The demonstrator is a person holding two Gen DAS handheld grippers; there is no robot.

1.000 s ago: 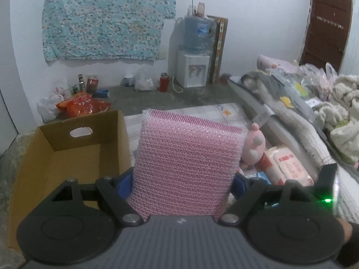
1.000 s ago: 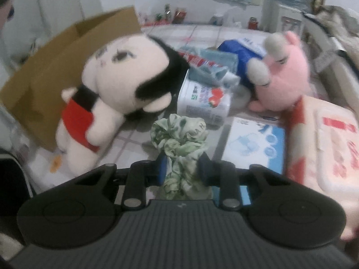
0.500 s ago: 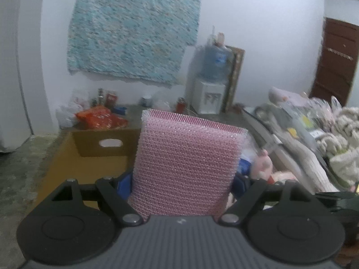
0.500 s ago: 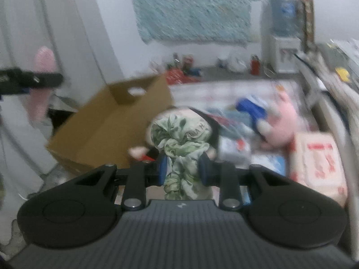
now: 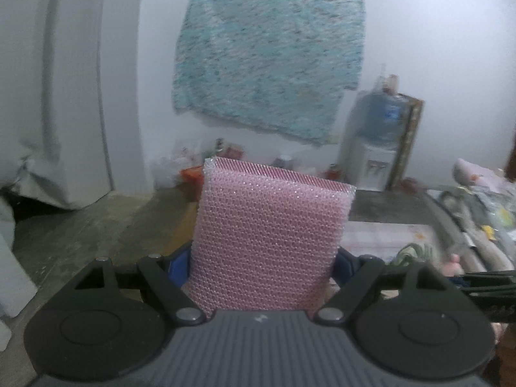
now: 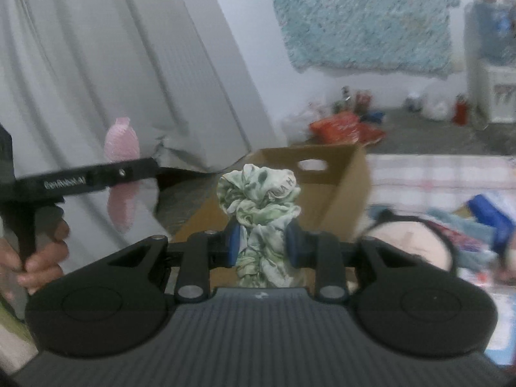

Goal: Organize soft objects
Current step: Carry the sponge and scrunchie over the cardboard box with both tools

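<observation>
Tongs (image 5: 262, 267) clenched on pink sponge (image 5: 271, 242), other tongs (image 6: 264, 246) on green scrunchie (image 6: 258, 193), lifted for dropping into box (image 6: 335, 174).

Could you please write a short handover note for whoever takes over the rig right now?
Left gripper: shut on the pink sponge, held upright in the air.
Right gripper: shut on the green scrunchie, also held up.
Box: open, ahead of the right gripper; what shows of it holds nothing.
Done: both items picked up.
Left: probably put both in the box, then the doll and other soft things on the mat.
</observation>
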